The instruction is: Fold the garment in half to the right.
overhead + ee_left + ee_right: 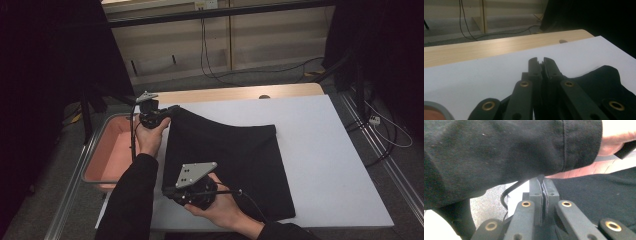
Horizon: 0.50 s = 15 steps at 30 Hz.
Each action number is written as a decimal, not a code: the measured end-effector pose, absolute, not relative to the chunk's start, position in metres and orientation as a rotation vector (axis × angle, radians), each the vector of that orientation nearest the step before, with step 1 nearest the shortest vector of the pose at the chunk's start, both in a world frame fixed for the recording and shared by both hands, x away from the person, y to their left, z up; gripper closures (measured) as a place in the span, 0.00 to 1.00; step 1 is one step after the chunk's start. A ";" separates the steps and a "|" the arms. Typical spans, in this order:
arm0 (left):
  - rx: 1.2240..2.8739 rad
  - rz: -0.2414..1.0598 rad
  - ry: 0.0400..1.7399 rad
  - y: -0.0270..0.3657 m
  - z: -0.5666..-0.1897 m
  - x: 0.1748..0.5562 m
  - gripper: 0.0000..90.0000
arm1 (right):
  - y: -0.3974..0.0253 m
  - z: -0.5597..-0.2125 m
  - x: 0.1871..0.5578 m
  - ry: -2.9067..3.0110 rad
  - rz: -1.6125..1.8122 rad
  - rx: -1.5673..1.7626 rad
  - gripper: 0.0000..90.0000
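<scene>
- We see the left gripper (541, 60) with its two black jaws pressed together, only a thin slit between the tips; black fabric bunches right against them at their right, though we cannot make out cloth in the slit itself.
- In the high view the left gripper (172, 108) sits at the far left corner of the black cloth (225, 160), which rises to meet it there, so we take that corner as pinched.
- The right gripper (543, 182) has its jaws closed too, a thin pale-edged layer clamped between the pads.
- From above, the right gripper (167, 190) is at the cloth's near left corner, close to the near edge of the white tabletop (330, 150).
- The black rectangular cloth lies spread over the middle of the white tabletop, its far edge sagging into a curve toward the lifted corner.
- A pink rectangular bin with a grey metal rim (107, 150) stands just off the tabletop's left edge; we see nothing lying in the part that shows.
- The person's black sleeve (499, 152) crosses above the right gripper's jaws.
</scene>
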<state>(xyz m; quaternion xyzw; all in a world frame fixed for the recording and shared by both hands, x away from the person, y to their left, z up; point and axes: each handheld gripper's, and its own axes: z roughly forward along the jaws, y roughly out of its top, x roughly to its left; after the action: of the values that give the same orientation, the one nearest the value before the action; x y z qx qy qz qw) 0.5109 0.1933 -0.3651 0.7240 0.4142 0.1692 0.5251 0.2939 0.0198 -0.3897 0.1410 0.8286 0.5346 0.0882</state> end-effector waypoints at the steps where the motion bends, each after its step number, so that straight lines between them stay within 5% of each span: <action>1: 1.729 0.407 0.995 0.195 -0.364 0.511 0.95 | 0.021 -0.390 0.295 2.466 1.596 0.422 0.97; 15: 1.707 0.432 1.010 0.215 -0.358 0.508 0.95 | 0.034 -0.383 0.297 2.457 1.620 0.395 0.97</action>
<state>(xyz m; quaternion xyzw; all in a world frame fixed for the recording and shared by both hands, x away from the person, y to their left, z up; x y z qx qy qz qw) 0.5083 0.2154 -0.3583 0.7144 0.4228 0.1807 0.5275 0.2969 0.0341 -0.3831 0.1325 0.8244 0.5435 0.0862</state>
